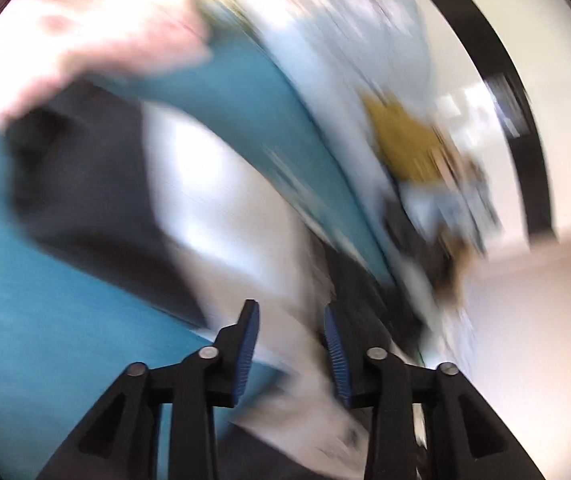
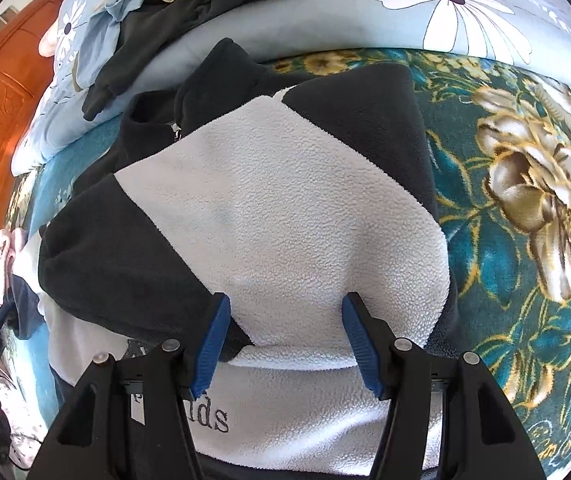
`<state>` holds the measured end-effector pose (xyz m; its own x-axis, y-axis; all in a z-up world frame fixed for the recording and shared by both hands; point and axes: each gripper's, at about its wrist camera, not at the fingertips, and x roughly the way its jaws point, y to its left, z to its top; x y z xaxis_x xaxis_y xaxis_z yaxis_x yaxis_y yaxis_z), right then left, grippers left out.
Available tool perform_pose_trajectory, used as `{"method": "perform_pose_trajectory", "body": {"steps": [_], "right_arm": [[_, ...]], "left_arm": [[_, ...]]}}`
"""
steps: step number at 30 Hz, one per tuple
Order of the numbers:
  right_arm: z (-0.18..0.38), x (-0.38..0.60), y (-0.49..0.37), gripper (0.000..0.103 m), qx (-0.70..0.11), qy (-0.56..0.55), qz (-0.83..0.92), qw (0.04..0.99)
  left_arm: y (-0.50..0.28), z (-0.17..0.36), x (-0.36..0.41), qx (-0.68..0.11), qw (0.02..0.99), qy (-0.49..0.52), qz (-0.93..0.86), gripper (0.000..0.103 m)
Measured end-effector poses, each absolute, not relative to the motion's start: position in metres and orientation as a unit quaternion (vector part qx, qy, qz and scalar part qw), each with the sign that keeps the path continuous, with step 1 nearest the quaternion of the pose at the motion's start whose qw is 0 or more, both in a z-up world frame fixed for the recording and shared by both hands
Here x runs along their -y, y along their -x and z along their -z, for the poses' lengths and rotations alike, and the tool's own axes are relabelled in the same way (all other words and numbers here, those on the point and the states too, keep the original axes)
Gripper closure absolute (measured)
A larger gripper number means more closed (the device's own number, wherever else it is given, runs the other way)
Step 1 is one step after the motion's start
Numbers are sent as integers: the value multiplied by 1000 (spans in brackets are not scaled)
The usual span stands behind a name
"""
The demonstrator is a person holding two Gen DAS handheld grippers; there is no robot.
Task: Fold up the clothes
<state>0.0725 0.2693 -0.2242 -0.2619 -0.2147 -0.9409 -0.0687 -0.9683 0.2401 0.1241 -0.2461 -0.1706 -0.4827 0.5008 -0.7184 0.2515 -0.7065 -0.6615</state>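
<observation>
Fleece [image 2: 285, 216], white and black, lies part-folded on the bed [image 2: 525, 240], sleeves laid over its middle to narrow it. My right fingers [image 2: 285, 340] hang parted above its near fold; my left fingers [image 1: 291, 348], blurred, gape empty beside it.

Both the left gripper [image 1: 291, 344] and right gripper [image 2: 285, 344] have black angular arms, silver round rivets and ribbed blue finger pads [image 2: 215, 344]

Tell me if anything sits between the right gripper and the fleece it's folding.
Nothing visible does. The right gripper hangs open directly over the black-and-white fleece jacket, its blue pads straddling the white folded panel. The dark garment lies apart, further back on the light blue quilt.
</observation>
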Motion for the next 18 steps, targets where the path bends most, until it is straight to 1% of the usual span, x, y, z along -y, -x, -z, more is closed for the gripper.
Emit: {"method": "perform_pose_trajectory", "body": {"steps": [1, 3, 5, 9, 12, 14, 15, 16, 17, 18], "right_arm": [[224, -269, -72, 43, 115, -606, 786, 45], [225, -267, -71, 36, 116, -606, 786, 47], [225, -263, -69, 34, 114, -607, 785, 46], [224, -257, -68, 32, 109, -611, 783, 48], [222, -258, -68, 33, 120, -613, 780, 52], [220, -258, -69, 33, 126, -613, 778, 53], [220, -258, -69, 33, 127, -613, 778, 54], [219, -258, -69, 33, 127, -613, 778, 56], [218, -258, -70, 33, 128, -612, 778, 57], [219, -258, -70, 33, 127, -612, 778, 63]], "left_arm": [[-129, 171, 275, 383, 28, 488, -784, 58], [-137, 178, 326, 401, -61, 468, -785, 57], [-138, 191, 362, 426, -109, 465, -768, 56], [-120, 209, 377, 424, -93, 487, -758, 56], [-104, 213, 370, 396, -69, 502, -766, 56], [-98, 214, 367, 381, -66, 507, -771, 58], [-96, 213, 366, 374, -65, 508, -773, 61], [-94, 213, 366, 369, -65, 508, -775, 73], [-93, 212, 367, 367, -65, 507, -777, 81], [-92, 210, 367, 366, -64, 506, -779, 84]]}}
